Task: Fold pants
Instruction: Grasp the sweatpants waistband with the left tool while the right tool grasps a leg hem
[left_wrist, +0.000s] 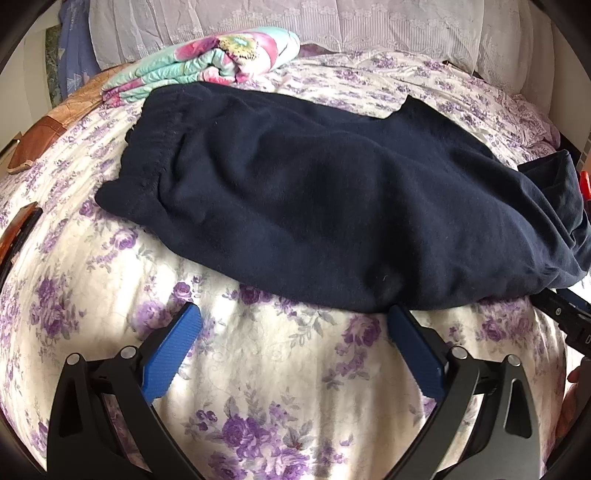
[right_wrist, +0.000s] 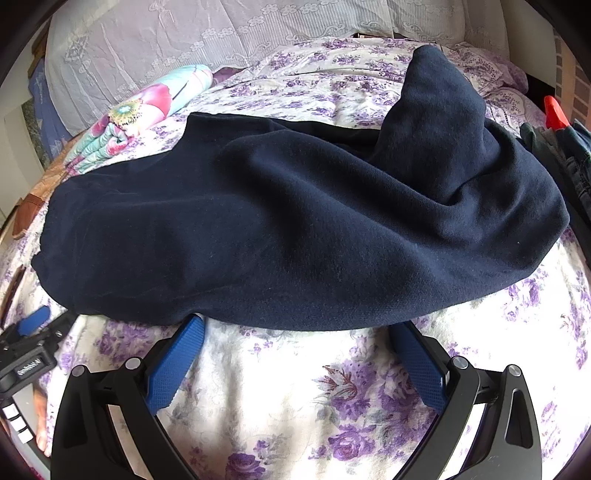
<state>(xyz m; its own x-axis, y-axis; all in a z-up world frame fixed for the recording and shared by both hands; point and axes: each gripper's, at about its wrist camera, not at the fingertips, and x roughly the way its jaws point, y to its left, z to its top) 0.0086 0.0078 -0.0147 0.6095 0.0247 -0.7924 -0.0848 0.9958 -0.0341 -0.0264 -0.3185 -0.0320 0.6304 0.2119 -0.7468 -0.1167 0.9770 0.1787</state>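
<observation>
The navy pants (left_wrist: 314, 192) lie half-folded on the bed (left_wrist: 258, 369) — both the left hand-held gripper (left_wrist: 293, 325) and the right hand-held gripper (right_wrist: 297, 332) gape empty at the near hem (likely poised to lift it).

The dark blue pants (left_wrist: 295, 199) lie flat on the bed (left_wrist: 258, 369) with purple flowers. They are soft and a bit wrinkly. The stretchy waist sits at the left. At the right, one leg end (right_wrist: 439, 110) bends up toward the pillows.
</observation>
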